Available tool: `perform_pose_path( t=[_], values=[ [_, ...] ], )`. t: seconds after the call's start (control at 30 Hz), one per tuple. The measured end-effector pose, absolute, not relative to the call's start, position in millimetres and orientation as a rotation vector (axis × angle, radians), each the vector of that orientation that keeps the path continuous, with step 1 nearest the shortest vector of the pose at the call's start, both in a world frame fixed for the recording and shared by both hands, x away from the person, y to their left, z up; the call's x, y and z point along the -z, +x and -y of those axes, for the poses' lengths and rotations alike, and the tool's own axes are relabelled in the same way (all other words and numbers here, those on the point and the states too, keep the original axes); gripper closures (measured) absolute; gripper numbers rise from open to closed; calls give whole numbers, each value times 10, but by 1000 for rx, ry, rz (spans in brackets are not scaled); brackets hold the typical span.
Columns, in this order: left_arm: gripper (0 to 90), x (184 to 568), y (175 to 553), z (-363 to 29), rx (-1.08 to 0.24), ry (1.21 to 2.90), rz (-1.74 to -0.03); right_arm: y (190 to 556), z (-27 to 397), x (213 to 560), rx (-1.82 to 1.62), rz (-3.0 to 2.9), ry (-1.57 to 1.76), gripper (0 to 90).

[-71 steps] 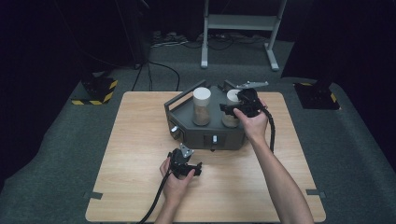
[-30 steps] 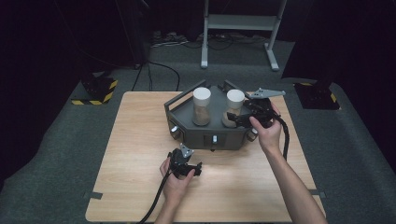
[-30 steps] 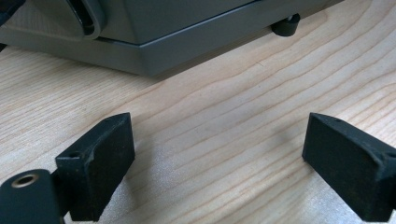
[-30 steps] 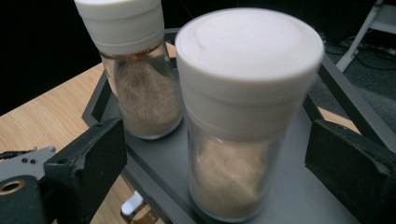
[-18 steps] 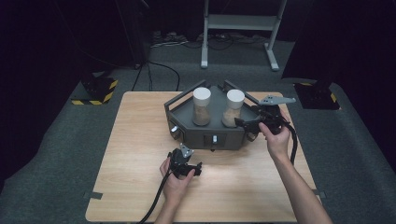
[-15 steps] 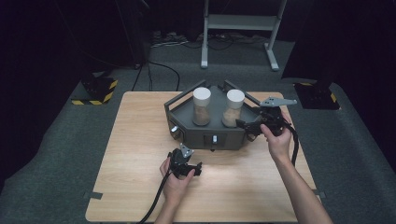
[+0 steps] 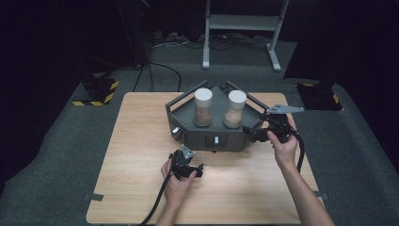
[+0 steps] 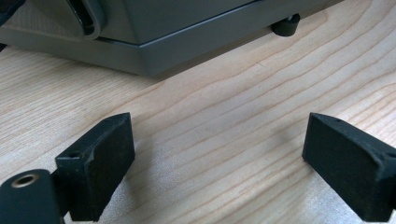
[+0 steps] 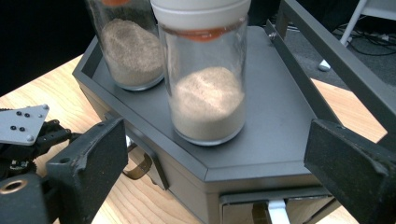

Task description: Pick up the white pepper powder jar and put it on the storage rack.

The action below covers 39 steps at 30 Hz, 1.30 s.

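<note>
High view, the stand: a dark grey tray stand (image 7: 214,134) sits at the middle of the table (image 7: 141,188), close to its far edge, so both my hands can reach it from the near side.
High view, the jars: two jars stand upright and apart on the stand's deck, the left jar (image 7: 203,107) and the right jar (image 7: 234,109), each white-capped and part full of sandy powder; I judge the raised rails keep them from sliding off.
High view, my right gripper (image 7: 258,135): at the stand's right corner, forearm coming in from the table's near right edge, jaws pointing in at the stand.
High view, my left gripper (image 7: 187,165): low over the table before the stand's front face, wrist bent toward the near edge.
Left gripper view: jaws spread wide over bare wood, nothing between them; the stand's base edge (image 8: 154,56) lies ahead.
Right gripper view: jaws released and wide, level with the deck, the right jar (image 9: 205,88) ahead between them, untouched.
</note>
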State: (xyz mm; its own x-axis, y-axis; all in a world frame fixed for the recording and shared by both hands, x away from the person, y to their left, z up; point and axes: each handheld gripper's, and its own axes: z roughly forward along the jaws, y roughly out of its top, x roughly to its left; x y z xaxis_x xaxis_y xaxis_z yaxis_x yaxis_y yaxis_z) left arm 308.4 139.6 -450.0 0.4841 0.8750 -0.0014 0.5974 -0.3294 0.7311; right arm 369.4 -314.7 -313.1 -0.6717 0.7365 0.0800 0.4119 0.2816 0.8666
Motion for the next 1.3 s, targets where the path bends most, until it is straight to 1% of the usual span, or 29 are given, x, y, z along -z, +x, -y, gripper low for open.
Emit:
perform_pose_path(
  t=[0.57, 0.97, 1.3],
  values=[
    [94, 4500, 3083, -1396, -529, 2054, -1207, 3628, 3262, 3316, -1311, -2219, 1102, 63],
    [94, 4501, 3082, -1396, -529, 2054, -1207, 3592, 3349, 3525, -1292, -2226, 1163, 66],
    [94, 4501, 3082, -1396, -529, 2054, -1208, 3542, 3329, 3687, -1255, -2234, 1182, 67]
  ],
)
